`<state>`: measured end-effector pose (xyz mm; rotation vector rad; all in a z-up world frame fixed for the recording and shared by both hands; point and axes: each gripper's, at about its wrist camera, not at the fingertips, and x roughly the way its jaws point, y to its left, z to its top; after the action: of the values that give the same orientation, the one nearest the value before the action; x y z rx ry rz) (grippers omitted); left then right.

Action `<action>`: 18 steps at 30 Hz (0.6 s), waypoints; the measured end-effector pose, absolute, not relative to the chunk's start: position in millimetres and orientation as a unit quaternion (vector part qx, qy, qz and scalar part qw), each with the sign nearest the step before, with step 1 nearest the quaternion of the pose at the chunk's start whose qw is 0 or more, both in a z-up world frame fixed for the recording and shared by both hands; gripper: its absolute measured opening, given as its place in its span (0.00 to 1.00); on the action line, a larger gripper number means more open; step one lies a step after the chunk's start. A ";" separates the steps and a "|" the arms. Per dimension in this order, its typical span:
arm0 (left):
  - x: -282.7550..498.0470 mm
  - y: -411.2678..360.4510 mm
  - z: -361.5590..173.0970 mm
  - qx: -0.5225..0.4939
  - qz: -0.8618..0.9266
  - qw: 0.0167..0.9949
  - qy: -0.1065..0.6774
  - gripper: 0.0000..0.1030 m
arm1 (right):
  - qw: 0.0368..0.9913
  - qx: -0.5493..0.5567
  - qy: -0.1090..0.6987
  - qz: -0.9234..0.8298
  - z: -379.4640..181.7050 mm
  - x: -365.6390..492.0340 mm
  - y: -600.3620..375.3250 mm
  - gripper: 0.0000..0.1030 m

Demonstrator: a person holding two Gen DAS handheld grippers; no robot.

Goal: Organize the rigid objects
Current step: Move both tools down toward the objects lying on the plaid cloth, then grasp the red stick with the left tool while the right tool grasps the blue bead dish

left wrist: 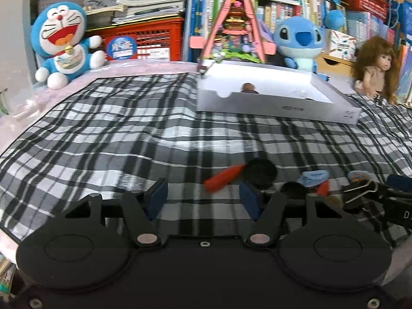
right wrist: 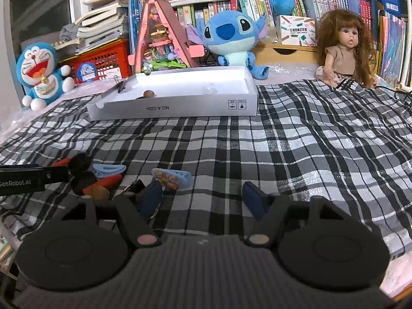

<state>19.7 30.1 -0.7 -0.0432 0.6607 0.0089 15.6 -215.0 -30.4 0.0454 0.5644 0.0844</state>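
A shallow white box (left wrist: pixel 280 112) (right wrist: pixel 180 109) lies on the checked cloth, with a small brown round thing (left wrist: pixel 248 87) (right wrist: pixel 149 94) inside and a binder clip (right wrist: pixel 121 83) on its left rim. Near me lies a cluster of small items: an orange-red piece (left wrist: pixel 222 179), a black round piece (left wrist: pixel 260 171), a light blue clip (left wrist: pixel 312 177) (right wrist: pixel 109 170) and a printed blue clip (right wrist: pixel 171 177). My left gripper (left wrist: pixel 203 202) is open, just left of the cluster. My right gripper (right wrist: pixel 203 200) is open, its left finger beside the printed clip.
A Doraemon plush (left wrist: pixel 64 43), a pink triangular toy house (left wrist: pixel 233 25), a Stitch plush (right wrist: pixel 231 38) and a doll (right wrist: pixel 342 49) stand behind the box, in front of bookshelves and a red crate (left wrist: pixel 144 40). A binder clip (left wrist: pixel 360 193) lies at the right.
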 end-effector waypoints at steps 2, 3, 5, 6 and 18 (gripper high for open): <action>19.1 36.2 -0.6 -0.021 0.013 0.946 0.323 0.57 | 0.960 0.015 0.277 0.037 -31.2 16.0 -211.8 0.74; 19.4 39.1 -0.9 -0.018 0.020 0.946 0.323 0.57 | 0.960 0.013 0.277 0.036 -31.4 16.2 -210.9 0.74; 21.1 43.2 -2.2 -0.010 0.029 0.946 0.323 0.58 | 0.961 0.009 0.276 0.034 -31.8 17.5 -208.8 0.74; 22.5 44.6 -3.0 -0.006 0.032 0.946 0.322 0.58 | 0.961 0.009 0.275 0.035 -31.5 18.0 -207.8 0.73; 33.7 52.4 -5.2 -0.008 0.023 0.951 0.310 0.59 | 0.961 0.032 0.269 0.047 -28.3 25.9 -190.7 0.73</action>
<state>33.7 52.4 -5.2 -0.0170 0.6296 0.0477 25.9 -190.7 -28.3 0.0658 0.5455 0.0962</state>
